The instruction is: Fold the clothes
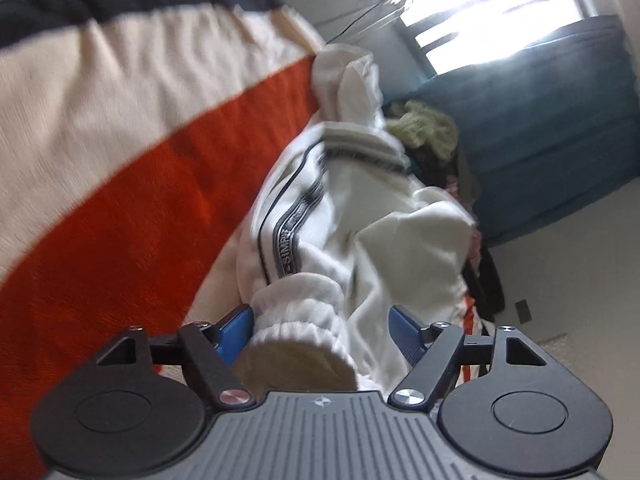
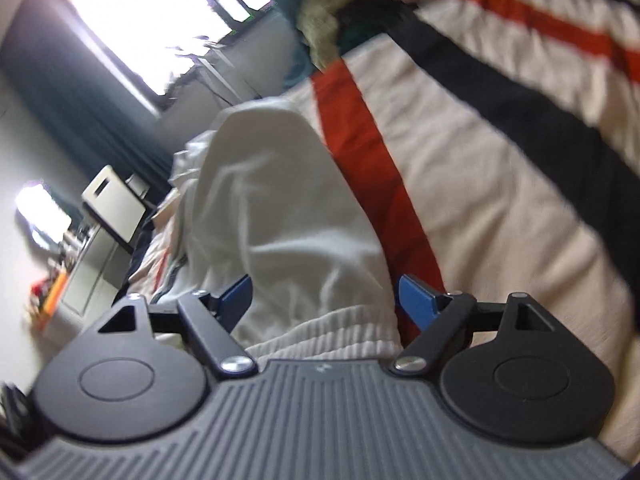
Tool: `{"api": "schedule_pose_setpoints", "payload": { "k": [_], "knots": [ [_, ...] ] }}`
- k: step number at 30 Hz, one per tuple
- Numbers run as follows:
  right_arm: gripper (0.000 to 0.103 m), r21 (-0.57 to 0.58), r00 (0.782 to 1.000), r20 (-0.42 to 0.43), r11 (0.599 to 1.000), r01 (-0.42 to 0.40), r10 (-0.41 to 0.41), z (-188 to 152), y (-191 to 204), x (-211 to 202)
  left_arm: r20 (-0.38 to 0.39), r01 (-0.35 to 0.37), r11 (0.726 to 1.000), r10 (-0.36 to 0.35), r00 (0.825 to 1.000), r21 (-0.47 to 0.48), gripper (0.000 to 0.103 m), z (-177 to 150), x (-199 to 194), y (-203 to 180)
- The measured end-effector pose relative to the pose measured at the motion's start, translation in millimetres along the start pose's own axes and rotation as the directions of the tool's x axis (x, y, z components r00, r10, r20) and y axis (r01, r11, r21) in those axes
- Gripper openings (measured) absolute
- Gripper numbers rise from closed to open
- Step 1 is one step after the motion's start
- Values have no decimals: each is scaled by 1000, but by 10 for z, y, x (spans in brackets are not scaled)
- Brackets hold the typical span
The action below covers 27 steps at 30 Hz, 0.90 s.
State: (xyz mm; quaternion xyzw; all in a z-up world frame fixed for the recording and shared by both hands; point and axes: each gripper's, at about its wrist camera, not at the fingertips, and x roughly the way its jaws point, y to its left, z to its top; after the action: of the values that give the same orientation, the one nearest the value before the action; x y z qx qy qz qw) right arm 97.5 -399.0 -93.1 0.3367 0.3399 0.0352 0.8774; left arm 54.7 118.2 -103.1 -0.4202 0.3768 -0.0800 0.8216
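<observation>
1. White track pants [image 1: 320, 216] with a grey side stripe hang bunched over a bedspread [image 1: 120, 140] striped cream, orange and black; the elastic cuff sits between my left gripper [image 1: 320, 320] fingers, and what looks like the gathered waistband or the other cuff lies between my right gripper [image 2: 324, 300] fingers.

2. On both tools my blue fingers [image 1: 240, 320] stand spread, with cloth filling the gap; I judge neither is pinching, since the pads stand beside the fabric and do not press into it.

3. Risk: if I lift now with the fingers this wide, the cuff could slide out and the pants drop in a heap.

4. Risk: closing on such a thick bunch could catch several layers at once, so the fold would come out twisted.

5. Risk: the heavy body of the pants hangs away from both tools and could drag the edge free once tension comes on.

6. Hard to make out: both views are motion-blurred, and the stripe lettering reads only in part.

7. Hidden: each tool's body covers the fabric nearest the camera, and a pile of other clothes [image 1: 428, 128] beyond, against the blue upholstery [image 1: 540, 120], is too blurred to sort.
</observation>
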Motion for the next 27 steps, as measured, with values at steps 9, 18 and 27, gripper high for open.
{"api": "schedule_pose_setpoints", "payload": {
  "k": [9,18,27],
  "knots": [
    [78,245,981,-123,962,-120,153,-79,-329,465,-6,-110,994,110,994,21,23,25,224,36],
    [42,164,948,-168,956,-245,271,-581,222,180,145,-125,991,131,981,-47,13,609,-237,-159],
    [34,136,850,-205,875,-465,485,-1441,1886,549,376,-316,944,260,889,94,12,2212,-986,-576]
  ]
}}
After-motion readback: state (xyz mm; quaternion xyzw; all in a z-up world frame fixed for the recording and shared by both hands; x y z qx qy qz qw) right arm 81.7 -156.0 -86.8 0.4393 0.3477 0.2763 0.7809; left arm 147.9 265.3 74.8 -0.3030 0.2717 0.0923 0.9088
